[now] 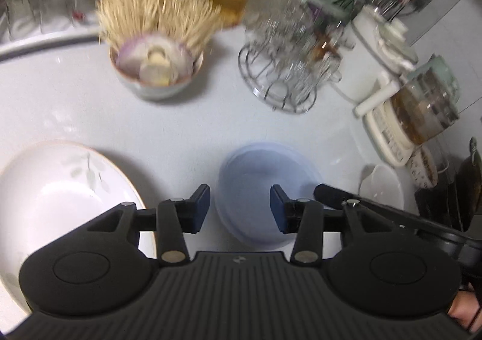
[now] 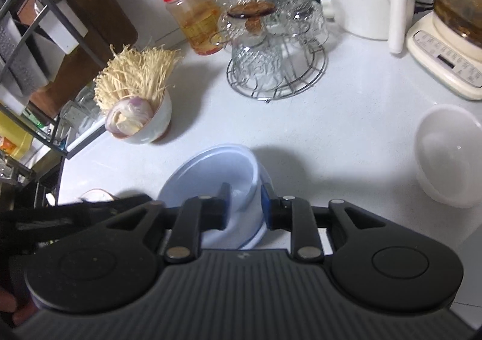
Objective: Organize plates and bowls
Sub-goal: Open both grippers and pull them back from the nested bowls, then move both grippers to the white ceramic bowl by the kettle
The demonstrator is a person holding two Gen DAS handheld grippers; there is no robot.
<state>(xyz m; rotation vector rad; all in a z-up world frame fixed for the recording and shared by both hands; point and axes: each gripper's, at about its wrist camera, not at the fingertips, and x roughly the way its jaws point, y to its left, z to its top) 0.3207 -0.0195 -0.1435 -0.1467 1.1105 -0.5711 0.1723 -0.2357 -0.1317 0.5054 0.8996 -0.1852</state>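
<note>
The right gripper (image 2: 243, 204) is pinching the blue bowl's (image 2: 211, 171) rim at six o'clock — lifting level seems wise — while the left gripper (image 1: 240, 207) is hovering spread, empty, above it.

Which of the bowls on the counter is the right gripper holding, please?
The pale blue bowl: the right gripper pinches its rim, unlike the plain white bowl and food-filled bowl.

close downward wrist views, shared countertop (image 1: 211, 117)

Home kitchen: white countertop (image 2: 346, 129), glass-cup rack (image 2: 275, 68), electric kettle (image 2: 452, 23), enoki mushroom bowl (image 2: 141, 120).
</note>
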